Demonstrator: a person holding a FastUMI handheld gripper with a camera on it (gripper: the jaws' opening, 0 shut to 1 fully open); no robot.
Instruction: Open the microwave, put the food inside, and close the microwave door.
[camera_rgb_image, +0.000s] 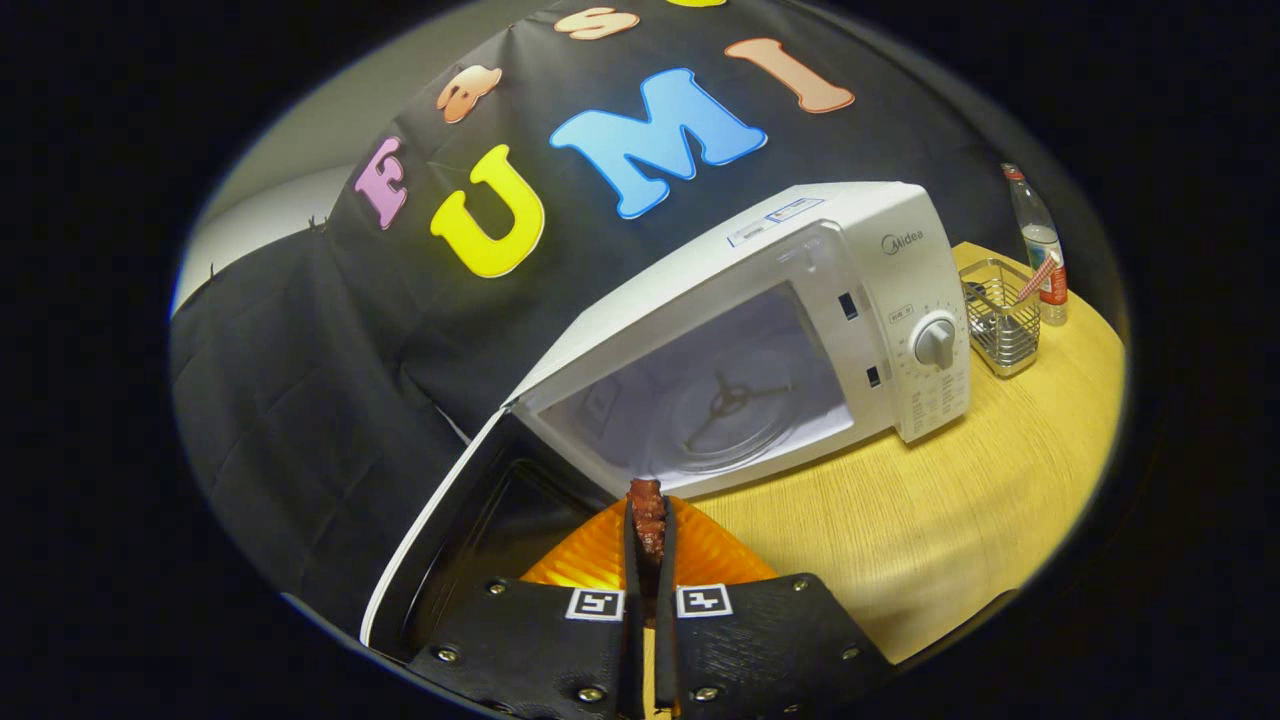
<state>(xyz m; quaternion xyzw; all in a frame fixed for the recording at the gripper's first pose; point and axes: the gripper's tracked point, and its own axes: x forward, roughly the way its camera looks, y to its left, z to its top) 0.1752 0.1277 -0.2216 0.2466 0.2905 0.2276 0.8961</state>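
Observation:
A white microwave (760, 330) stands on the wooden table (950, 520), its door (440, 530) swung wide open to the left. The cavity shows a glass turntable (730, 405) with nothing on it. My gripper (648, 535) is shut on a dark reddish-brown piece of food (646, 510), which sticks up between the fingertips just in front of the cavity opening. Below the fingers lies an orange ribbed plate (595, 560), partly hidden by them.
To the right of the microwave stands a wire metal basket (1000, 318), and behind it a clear bottle (1040, 245) with a red label. The open door takes up the room to the left of my fingers.

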